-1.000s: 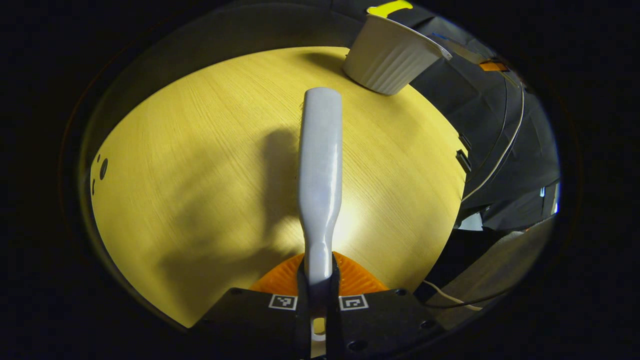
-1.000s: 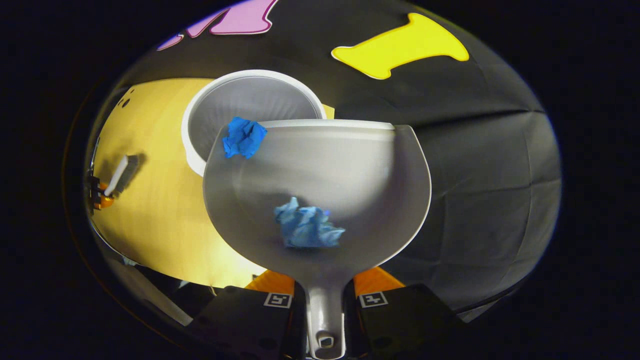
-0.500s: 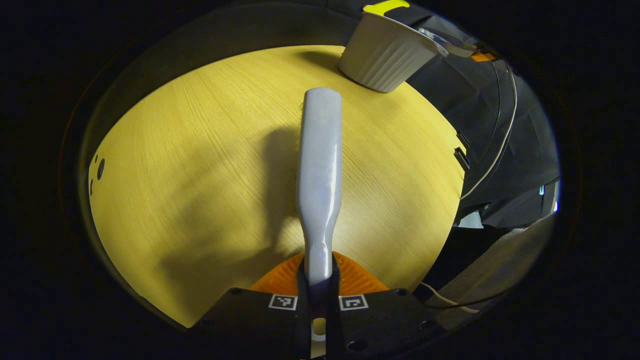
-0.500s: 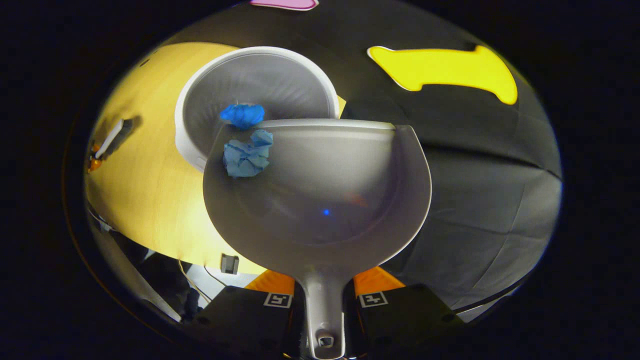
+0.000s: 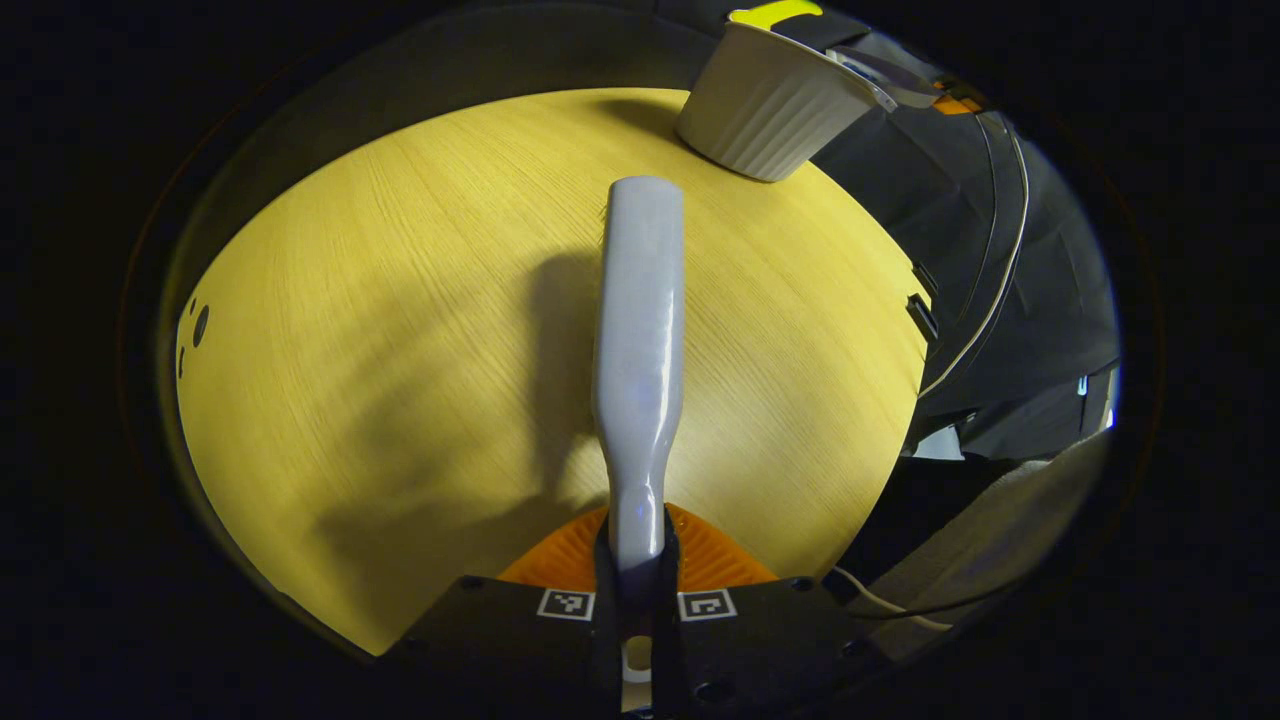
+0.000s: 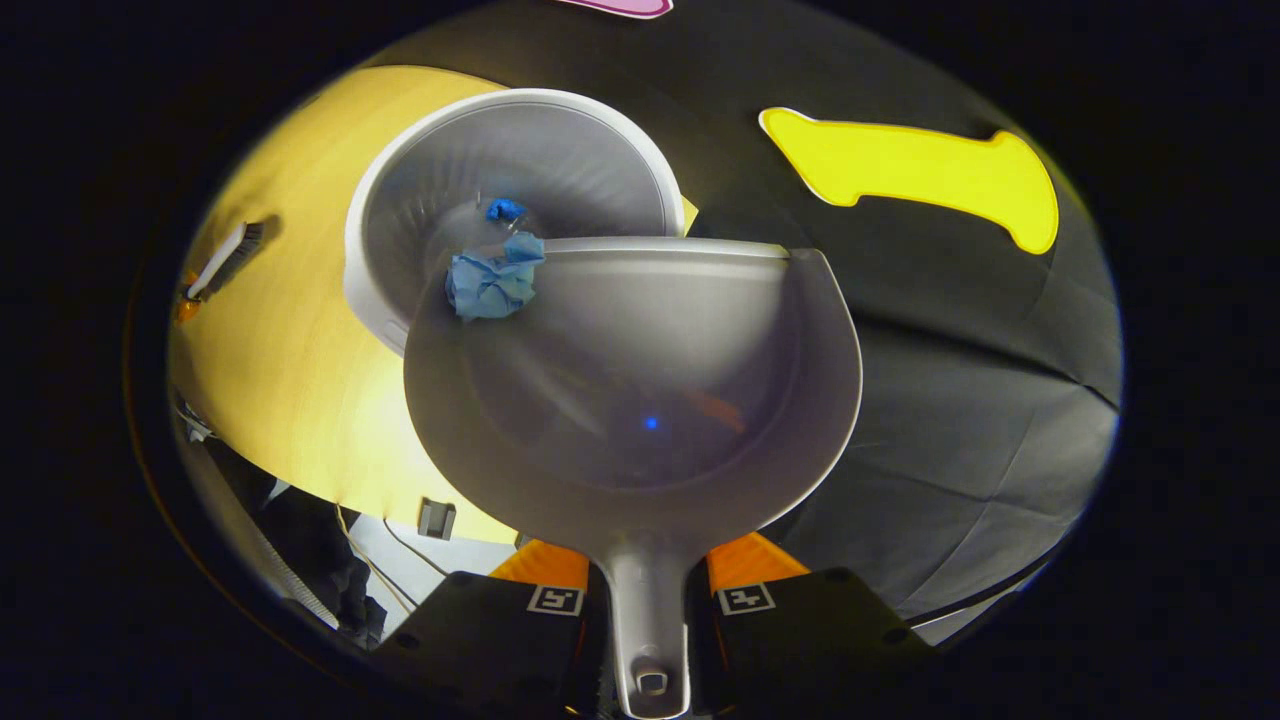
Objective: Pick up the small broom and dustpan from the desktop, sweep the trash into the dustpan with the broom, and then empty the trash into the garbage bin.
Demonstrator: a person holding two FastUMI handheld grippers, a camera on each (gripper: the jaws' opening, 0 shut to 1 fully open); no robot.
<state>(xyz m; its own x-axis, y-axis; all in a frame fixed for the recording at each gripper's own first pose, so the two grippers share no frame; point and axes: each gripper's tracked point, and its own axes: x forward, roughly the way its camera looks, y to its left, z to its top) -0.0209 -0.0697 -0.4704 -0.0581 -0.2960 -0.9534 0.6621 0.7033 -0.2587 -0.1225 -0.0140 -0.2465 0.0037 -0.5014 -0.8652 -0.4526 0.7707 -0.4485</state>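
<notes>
In the left gripper view I find my left hand-held gripper point(image 5: 637, 600) clamped on the narrow neck of the small broom point(image 5: 640, 340), both fingers pressing against it; the pale handle runs forward from the fingers over the yellow wooden table point(image 5: 400, 330), above its own shadow. The white ribbed garbage bin point(image 5: 770, 105) stands at the far right edge of that table, against the dark booth cloth. A thin cable point(image 5: 985, 310) trails down the cloth on the right. In the right gripper view my right hand-held gripper point(image 6: 650, 610) grips the stem of the grey dustpan point(image 6: 640, 400), both fingers closed against it. The far left corner of the dustpan's lip overlaps the garbage bin's point(image 6: 400, 200) rim. One crumpled blue paper ball point(image 6: 490, 285) sits at that corner of the lip, on the edge of the pan. A second, smaller-looking blue scrap point(image 6: 505, 209) lies inside the bin, at its bottom. The rest of the pan's floor is bare. At the far left of this view I note the broom point(image 6: 215, 265) and the left hand-held gripper point(image 6: 185, 305) over the table point(image 6: 290, 350), well apart from the bin.
</notes>
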